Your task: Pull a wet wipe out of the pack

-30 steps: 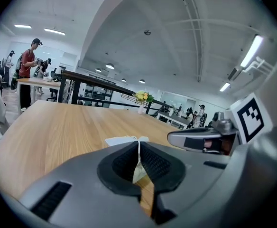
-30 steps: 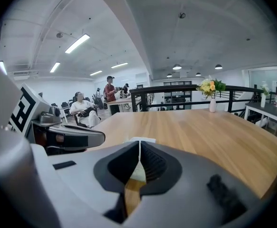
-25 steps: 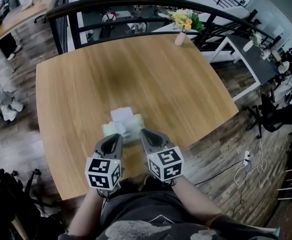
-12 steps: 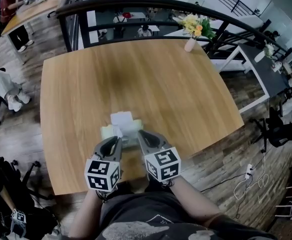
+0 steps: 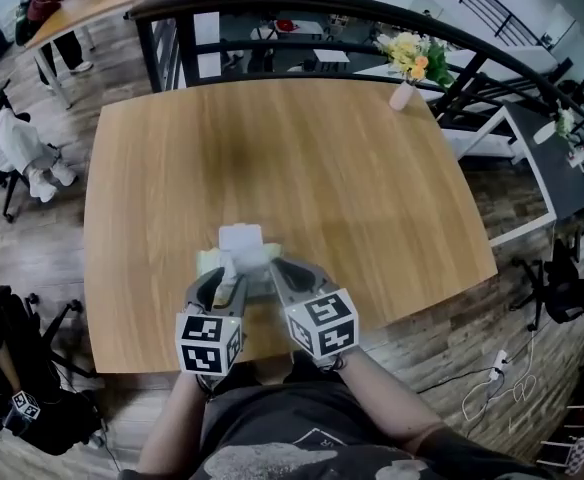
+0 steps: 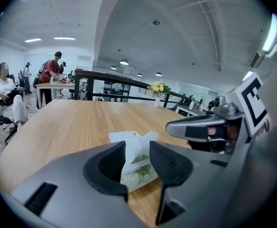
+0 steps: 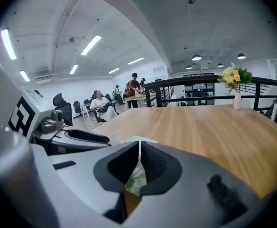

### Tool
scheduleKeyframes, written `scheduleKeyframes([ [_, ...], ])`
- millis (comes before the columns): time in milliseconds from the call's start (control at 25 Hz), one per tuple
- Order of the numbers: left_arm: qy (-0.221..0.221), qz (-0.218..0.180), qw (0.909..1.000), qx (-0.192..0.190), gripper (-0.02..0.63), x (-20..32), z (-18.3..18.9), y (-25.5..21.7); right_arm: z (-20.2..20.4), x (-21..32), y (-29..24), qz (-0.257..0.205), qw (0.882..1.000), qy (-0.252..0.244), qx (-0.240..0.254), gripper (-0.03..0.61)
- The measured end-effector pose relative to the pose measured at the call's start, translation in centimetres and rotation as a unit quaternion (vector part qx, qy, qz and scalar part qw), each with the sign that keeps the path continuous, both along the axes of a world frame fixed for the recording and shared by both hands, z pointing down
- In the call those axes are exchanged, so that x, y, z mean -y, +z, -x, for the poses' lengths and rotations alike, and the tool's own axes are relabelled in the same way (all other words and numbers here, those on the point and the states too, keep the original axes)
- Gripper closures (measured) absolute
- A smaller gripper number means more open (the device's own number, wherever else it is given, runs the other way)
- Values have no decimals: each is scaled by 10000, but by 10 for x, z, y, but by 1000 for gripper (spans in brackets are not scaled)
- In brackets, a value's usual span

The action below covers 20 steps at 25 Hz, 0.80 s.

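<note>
nearest, at lower centre of the head view: left claw (image 5: 227, 286) spread wide, having just been opening, with the white tuft of the wipe and the pack between its jaws yet pressed by neither pad. just to its right, right claw (image 5: 275, 271) closed tight, seemingly nipping a thin fold of the pack (image 5: 244, 266) at its near edge. hard to say for sure whether film or wipe sits in that seam.

just beyond both tips, lying flat on the surface (image 5: 322, 168), close to its near edge and left of centre: the pack, small and soft, pale green with a leafy print. out of its top, a wipe (image 5: 240, 238), white and crumpled, partly risen, its lower part seemingly tucked in the opening.

judged as partway: wipe started and poking up, not yet drawn free of the pack. left to do, by the look of it: close the left claw on the tuft, keep the pack pinned with the right, then lift until the sheet comes clear. some risk of so light a pack riding up with the wipe, or of the damp sheet stretching and tearing if taken by too small a corner.

farther off, bare wood across the middle of the frame. at upper right, a vase (image 5: 402, 95) of flowers at the far edge. beyond that, a dark rail (image 5: 272, 3) curving along the top.
</note>
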<state>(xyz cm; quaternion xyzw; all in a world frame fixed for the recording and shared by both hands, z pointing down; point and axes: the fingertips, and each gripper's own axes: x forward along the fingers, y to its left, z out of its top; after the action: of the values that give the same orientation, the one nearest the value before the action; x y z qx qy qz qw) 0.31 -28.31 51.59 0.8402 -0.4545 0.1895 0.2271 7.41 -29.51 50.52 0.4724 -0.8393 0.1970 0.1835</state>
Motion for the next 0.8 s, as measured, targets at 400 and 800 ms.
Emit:
scheduleKeyframes([
  [400, -571, 105, 9979, 302, 471, 15, 8, 10, 3, 6, 16, 273, 9978, -596, -91, 551],
  [800, -838, 114, 9960, 285, 597, 22, 16, 9, 16, 11, 31, 480, 9916, -1177, -240, 476],
])
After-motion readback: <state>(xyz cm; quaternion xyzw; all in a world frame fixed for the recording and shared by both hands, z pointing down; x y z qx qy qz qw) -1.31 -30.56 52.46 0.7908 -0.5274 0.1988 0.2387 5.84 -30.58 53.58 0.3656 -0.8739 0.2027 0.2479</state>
